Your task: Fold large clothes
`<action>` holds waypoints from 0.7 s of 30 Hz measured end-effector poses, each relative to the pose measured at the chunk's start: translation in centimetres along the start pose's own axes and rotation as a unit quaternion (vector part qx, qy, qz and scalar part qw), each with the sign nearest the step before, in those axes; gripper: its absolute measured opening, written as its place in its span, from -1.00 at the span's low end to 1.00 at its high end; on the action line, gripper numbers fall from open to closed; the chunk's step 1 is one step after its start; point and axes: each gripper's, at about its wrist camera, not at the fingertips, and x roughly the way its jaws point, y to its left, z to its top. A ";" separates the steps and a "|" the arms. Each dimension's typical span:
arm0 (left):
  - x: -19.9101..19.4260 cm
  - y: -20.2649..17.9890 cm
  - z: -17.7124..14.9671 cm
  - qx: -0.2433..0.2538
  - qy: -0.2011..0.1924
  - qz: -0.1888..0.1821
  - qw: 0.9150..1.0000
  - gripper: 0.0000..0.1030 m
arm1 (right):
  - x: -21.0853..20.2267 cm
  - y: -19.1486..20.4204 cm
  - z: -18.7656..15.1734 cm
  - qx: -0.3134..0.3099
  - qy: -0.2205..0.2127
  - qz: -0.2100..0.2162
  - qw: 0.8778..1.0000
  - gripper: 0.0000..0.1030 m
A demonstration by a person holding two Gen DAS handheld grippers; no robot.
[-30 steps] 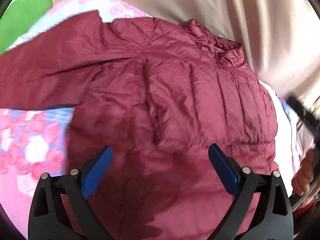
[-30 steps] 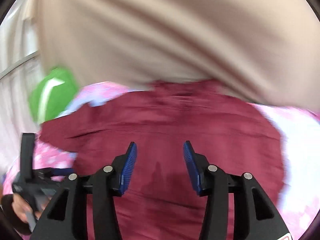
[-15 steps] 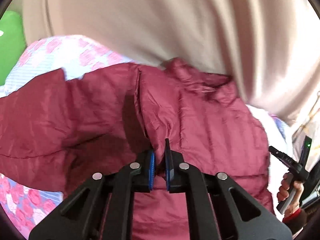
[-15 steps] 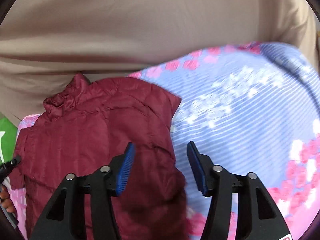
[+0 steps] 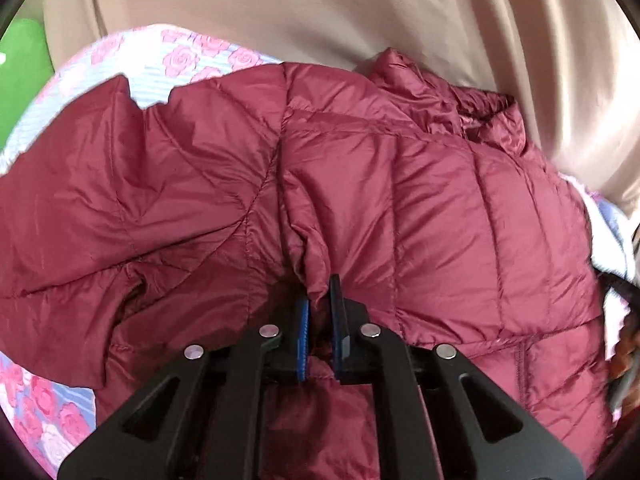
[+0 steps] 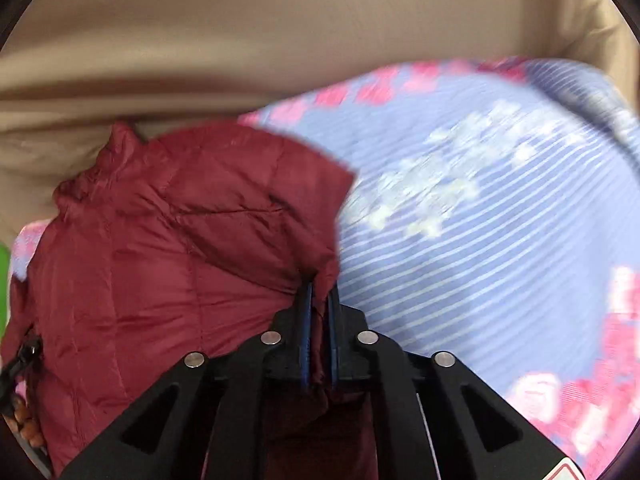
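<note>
A dark red quilted puffer jacket (image 5: 440, 208) lies spread on a bed sheet with pink roses and blue stripes (image 5: 192, 60). Its collar is bunched at the far side by a beige curtain. My left gripper (image 5: 320, 304) is shut on a pinched ridge of the jacket near its middle seam. In the right wrist view the jacket (image 6: 160, 248) fills the left half. My right gripper (image 6: 320, 300) is shut on the jacket's right edge, where it meets the striped sheet (image 6: 480, 240).
A beige curtain (image 5: 360, 12) hangs along the far side of the bed and also shows in the right wrist view (image 6: 280, 32). A green object (image 5: 20, 64) sits at the far left. The other hand-held gripper shows at the left edge (image 6: 16, 364).
Both grippers have closed on the jacket: the left shut half a second ago, the right just now. The right gripper swung to the jacket's right edge.
</note>
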 end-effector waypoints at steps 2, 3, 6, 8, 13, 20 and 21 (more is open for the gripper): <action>0.1 0.1 -0.2 0.007 -0.005 0.005 1.000 -0.85 | -3.2 0.2 0.1 0.008 -0.048 -0.001 0.999 -0.75; -0.2 0.5 -0.3 0.007 -0.006 0.005 1.000 -0.84 | -4.6 0.6 0.0 0.006 -0.061 0.013 0.998 -0.75; -0.4 0.2 -0.6 0.012 -0.009 0.014 1.000 -0.83 | -6.2 3.2 -1.4 -0.055 -0.036 0.071 0.995 -0.79; -0.4 0.1 -0.7 0.017 -0.011 0.020 1.000 -0.82 | -4.7 4.7 -3.1 -0.121 0.003 0.060 0.991 -0.97; -0.1 0.0 -0.5 0.012 -0.010 0.008 1.000 -0.81 | -2.1 -0.9 -3.8 -0.091 0.028 -0.040 0.995 -1.00; -0.3 0.4 -0.7 0.008 -0.012 0.010 1.000 -0.81 | -6.2 -3.1 0.1 -0.020 -0.010 0.014 1.000 -0.96; -0.4 0.3 -0.8 0.011 -0.012 0.013 1.000 -0.81 | -6.3 -1.8 0.8 -0.026 -0.014 0.033 0.999 -0.95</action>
